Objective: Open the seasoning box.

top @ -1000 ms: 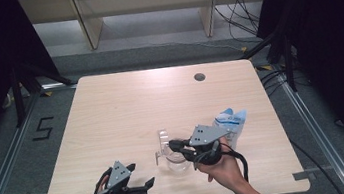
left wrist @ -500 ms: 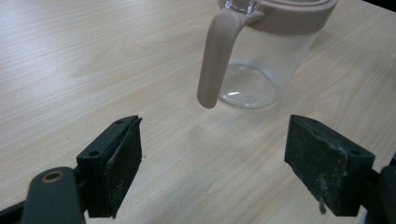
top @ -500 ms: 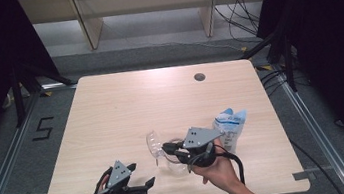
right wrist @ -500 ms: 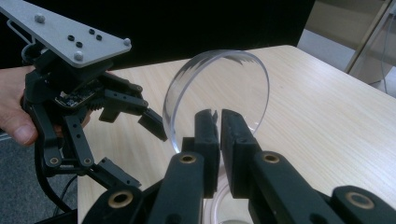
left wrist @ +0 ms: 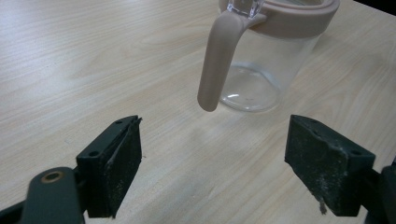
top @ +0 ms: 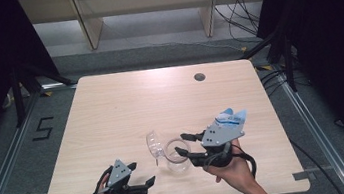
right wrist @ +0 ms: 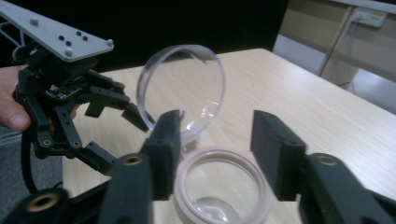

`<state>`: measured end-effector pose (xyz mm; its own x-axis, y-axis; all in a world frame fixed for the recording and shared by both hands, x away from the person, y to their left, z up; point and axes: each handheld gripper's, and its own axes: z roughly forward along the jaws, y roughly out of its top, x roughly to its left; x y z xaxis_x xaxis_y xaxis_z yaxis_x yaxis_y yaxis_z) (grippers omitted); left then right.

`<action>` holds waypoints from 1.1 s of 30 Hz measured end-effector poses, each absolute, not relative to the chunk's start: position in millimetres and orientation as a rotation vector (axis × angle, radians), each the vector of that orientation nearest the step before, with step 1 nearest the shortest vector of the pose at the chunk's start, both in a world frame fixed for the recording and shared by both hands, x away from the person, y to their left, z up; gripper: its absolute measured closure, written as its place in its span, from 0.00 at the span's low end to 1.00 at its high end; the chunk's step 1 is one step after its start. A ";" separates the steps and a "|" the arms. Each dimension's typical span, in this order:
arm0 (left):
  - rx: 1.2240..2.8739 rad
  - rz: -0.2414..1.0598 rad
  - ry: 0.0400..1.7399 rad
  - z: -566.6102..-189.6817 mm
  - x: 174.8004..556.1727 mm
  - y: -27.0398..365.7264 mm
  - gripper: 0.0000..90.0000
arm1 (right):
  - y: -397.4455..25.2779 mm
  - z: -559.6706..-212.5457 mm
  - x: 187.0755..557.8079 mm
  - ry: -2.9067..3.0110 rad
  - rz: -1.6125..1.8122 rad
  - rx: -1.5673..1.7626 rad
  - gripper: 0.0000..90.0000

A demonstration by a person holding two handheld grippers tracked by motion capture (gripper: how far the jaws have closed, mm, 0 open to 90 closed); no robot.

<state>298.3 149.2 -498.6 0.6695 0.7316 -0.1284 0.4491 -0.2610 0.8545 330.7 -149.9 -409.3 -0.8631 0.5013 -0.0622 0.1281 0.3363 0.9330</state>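
A clear jar (top: 177, 161) with a pinkish rim (right wrist: 223, 186) stands near the table's front edge. Its round clear lid (top: 153, 143) is hinged up and leans to the left; in the right gripper view the lid (right wrist: 183, 88) stands upright just beyond my jaws. My right gripper (top: 183, 144) is open at the jar's right side, its jaws spread over the rim (right wrist: 217, 140). My left gripper (top: 141, 174) is open and empty, low and left of the jar. It faces the jar's pink handle (left wrist: 215, 60) and glass body (left wrist: 266, 70), a short way off.
A blue and white packet (top: 232, 117) lies behind my right hand. A dark round hole (top: 199, 77) sits in the wooden table (top: 111, 110) at the far right. In the right gripper view the left gripper (right wrist: 70, 93) stands close on the left.
The lid has swung open to the left. My right gripper reached left to the lid, then drew back to the right. The left gripper has stayed put.
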 end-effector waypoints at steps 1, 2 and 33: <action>1.908 0.362 0.924 -498.5 298.2 148.9 0.20 | -154.0 -409.3 330.2 2.261 1.535 0.555 0.53; 1.901 0.363 0.932 -498.4 297.4 147.7 0.20 | -158.9 -409.7 329.2 2.258 1.532 0.566 0.50; 1.912 0.370 0.920 -499.2 298.3 149.7 0.20 | -257.8 -445.7 296.6 2.086 1.503 0.905 0.38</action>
